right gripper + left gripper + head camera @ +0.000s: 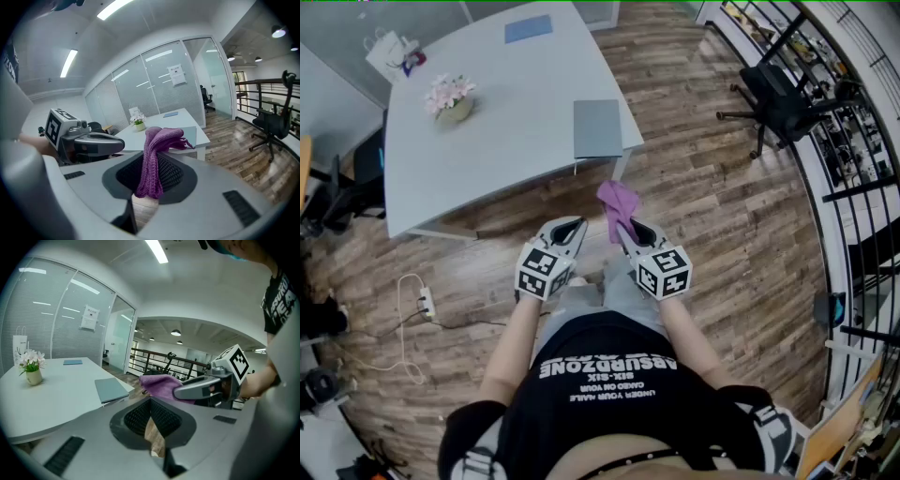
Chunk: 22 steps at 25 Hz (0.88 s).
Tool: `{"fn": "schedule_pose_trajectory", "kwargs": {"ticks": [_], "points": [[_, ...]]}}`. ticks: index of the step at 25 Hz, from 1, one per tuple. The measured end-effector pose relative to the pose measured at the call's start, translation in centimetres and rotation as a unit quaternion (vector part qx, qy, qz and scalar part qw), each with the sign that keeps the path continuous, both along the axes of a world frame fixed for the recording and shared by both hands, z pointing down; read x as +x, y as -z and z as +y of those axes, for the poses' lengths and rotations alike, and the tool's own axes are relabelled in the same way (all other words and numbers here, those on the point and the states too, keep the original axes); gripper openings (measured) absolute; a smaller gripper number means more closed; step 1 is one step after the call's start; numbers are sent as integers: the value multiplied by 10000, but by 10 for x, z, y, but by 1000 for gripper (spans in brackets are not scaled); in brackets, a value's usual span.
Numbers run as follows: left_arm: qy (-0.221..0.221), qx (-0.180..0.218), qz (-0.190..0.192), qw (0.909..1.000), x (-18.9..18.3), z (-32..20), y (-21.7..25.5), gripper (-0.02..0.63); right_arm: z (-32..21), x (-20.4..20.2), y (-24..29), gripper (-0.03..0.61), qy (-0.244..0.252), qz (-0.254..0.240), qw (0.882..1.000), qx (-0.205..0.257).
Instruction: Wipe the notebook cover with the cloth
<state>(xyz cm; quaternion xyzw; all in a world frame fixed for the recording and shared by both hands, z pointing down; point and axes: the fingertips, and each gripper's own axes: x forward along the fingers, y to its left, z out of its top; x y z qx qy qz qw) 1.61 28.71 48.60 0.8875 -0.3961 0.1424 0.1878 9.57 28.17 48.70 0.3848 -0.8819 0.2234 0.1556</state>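
Wiping not yet begun: purple cloth point(617, 200) clamped in right gripper point(625, 230), left gripper point(572, 228) apparently closed on nothing, grey notebook point(597, 128) lying untouched near worktop point(506, 112) corner, well apart from both.

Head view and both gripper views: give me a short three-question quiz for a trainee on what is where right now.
1. True or false: the purple cloth is held by the right gripper.
2. Pick one: where does the grey notebook lie? A) on the floor; B) on the white table, near its edge; C) on a chair.
3. Short answer: what is between the fingers of the left gripper?

Key: 1 true. 2 B. 3 nothing; its fingers are shut together.
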Motion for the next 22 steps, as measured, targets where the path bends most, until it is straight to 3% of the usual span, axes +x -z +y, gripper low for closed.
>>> {"fn": "schedule_pose_trajectory", "kwargs": {"ticks": [9,16,22], "points": [[-175,-162,84,9997,-4,-2,-11,17,5,14,5,83,-295,116,9995,30],[-142,-343,110,9993,7,-44,-25,17,-53,49,-9,83,-502,402,9979,-60],[263,-267,-36,9993,-10,-103,-17,17,-130,54,0,83,-474,323,9983,53]]}}
